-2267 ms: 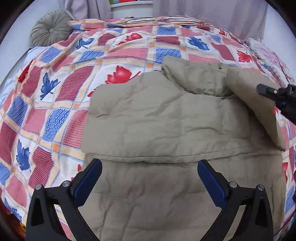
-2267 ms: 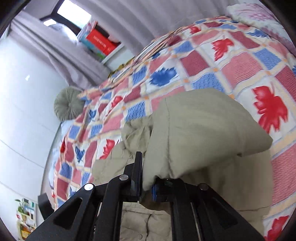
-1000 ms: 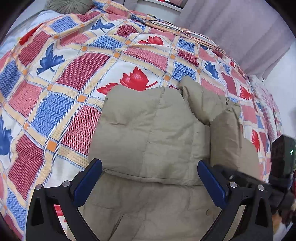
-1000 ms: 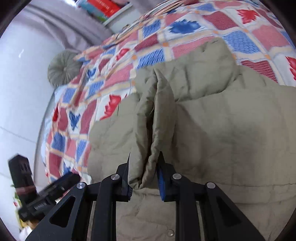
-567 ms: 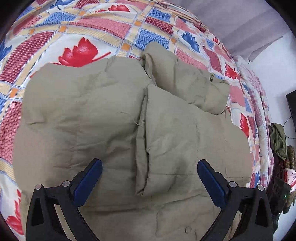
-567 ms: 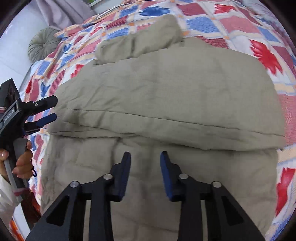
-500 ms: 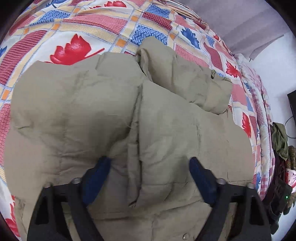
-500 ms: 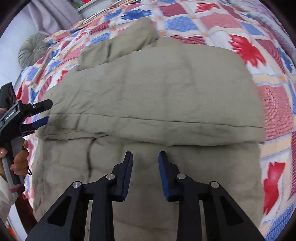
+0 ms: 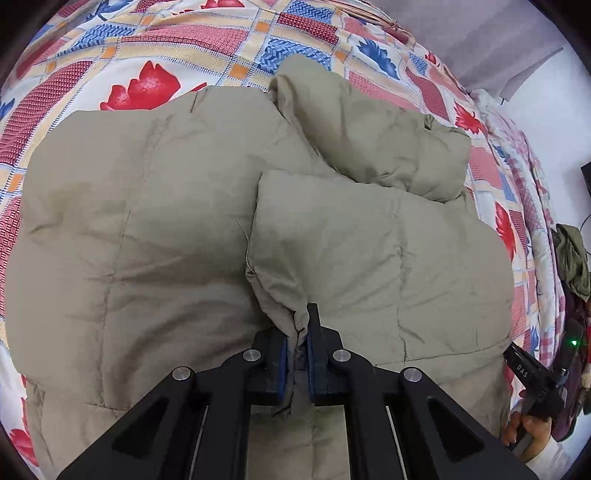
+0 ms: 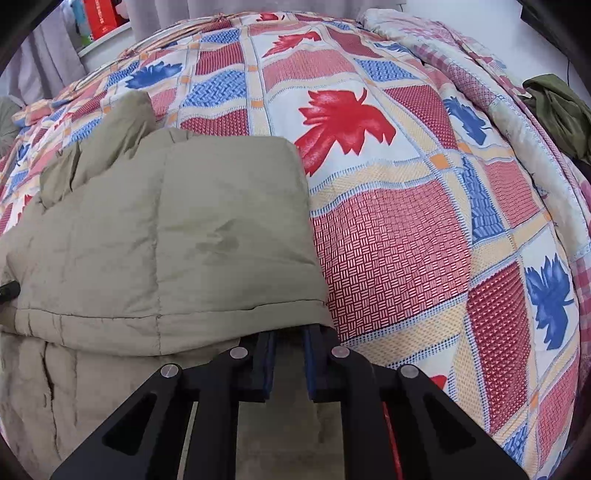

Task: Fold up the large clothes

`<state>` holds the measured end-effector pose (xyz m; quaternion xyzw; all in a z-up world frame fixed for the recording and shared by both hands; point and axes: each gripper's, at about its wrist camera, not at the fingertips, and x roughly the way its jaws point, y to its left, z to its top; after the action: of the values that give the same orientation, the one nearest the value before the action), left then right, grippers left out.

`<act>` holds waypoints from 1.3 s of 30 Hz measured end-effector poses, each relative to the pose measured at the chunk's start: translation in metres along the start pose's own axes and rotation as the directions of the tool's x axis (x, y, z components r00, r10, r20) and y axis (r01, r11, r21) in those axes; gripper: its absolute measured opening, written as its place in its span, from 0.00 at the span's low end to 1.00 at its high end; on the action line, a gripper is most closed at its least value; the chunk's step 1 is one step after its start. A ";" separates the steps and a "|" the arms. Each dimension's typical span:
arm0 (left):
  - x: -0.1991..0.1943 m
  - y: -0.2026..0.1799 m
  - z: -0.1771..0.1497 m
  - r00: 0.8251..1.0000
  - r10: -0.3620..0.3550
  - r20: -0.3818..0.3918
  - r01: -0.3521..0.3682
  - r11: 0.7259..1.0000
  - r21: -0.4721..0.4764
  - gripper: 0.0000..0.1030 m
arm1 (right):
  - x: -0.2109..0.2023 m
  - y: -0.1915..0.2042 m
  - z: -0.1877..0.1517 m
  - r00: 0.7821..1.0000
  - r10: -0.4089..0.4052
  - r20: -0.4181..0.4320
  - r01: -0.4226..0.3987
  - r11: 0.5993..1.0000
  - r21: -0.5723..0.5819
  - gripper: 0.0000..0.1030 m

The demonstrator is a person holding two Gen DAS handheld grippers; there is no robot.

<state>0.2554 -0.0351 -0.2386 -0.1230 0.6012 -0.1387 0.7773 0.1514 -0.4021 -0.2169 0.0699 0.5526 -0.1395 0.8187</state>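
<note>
A khaki padded jacket [image 9: 147,240] lies spread on the bed, its hood [image 9: 369,129] bunched at the far end and one side folded over onto the body. My left gripper [image 9: 297,332] is shut on a pinch of that folded flap's near corner. In the right wrist view the jacket [image 10: 184,240] fills the left half. My right gripper [image 10: 290,336] is at its right border, jaws closing to a narrow gap. Its tips are tucked under the folded edge, and no cloth shows in the visible gap. The right gripper [image 9: 532,369] also shows at the left view's far right, held by a hand [image 9: 532,432].
The bed wears a quilt [image 10: 406,240] checked red, blue and white with leaf prints. A pale checked blanket [image 10: 517,92] runs along the right side, with a dark green garment [image 10: 557,107] beyond it. A shelf with a red box [image 10: 103,18] and curtains stand behind the bed.
My left gripper dropped onto the jacket and went from wide open to shut on the flap's corner. My right gripper let go of the sleeve, swung to the jacket's right edge and narrowed its jaws.
</note>
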 end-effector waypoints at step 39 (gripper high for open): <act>0.006 -0.026 0.010 0.990 0.131 0.053 -0.135 0.988 0.079 0.10 | 0.043 -0.006 0.049 0.981 0.194 0.006 -0.192 0.967 0.169 0.22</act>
<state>0.2647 -0.0613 -0.2324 -0.0537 0.5831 -0.1083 0.8033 0.2080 -0.4273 -0.2375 0.1933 0.5335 -0.1052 0.8166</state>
